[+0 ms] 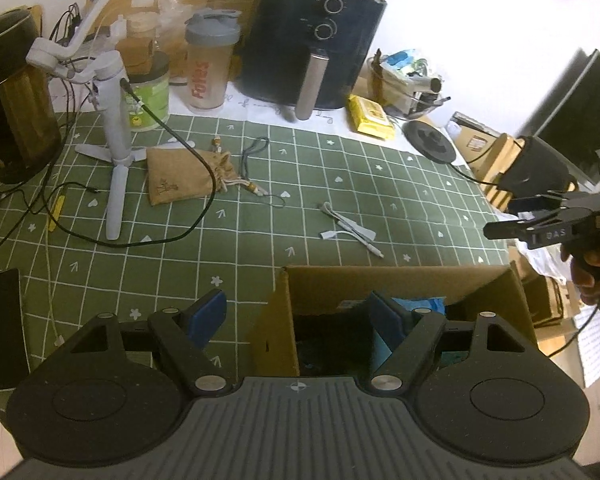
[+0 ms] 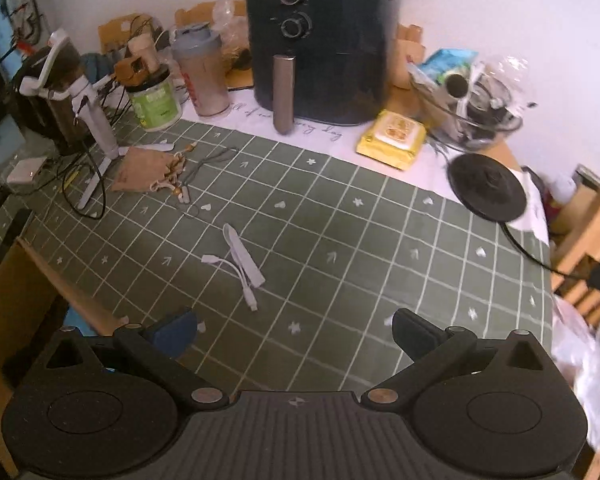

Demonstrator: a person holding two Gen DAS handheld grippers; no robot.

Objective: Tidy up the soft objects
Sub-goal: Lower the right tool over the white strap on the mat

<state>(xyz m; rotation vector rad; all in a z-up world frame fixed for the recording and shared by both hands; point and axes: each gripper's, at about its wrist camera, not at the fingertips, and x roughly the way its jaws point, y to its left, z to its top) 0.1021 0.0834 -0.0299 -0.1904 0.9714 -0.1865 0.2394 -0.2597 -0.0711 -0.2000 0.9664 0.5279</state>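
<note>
My left gripper jaws spread, empty, over open cardboard box at tablecloth's near edge; blue cloth crumpled inside; my right gripper jaws spread, empty; tan drawstring pouch lies flat toward far left, black cable draped across it; white cable mid-cloth; air fryer at far edge.

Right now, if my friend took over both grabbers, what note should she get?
Left gripper: open, empty, hovering over the near corner of the cardboard box.
Right gripper: open, empty, above the green mat.
Done, it seems: something blue lies in the box.
Left: the brown pouch by the white tripod, the grey cord beside the pouch, and the white cable mid-mat, closest to the right gripper. The cable looks like the easiest next pick.
</note>
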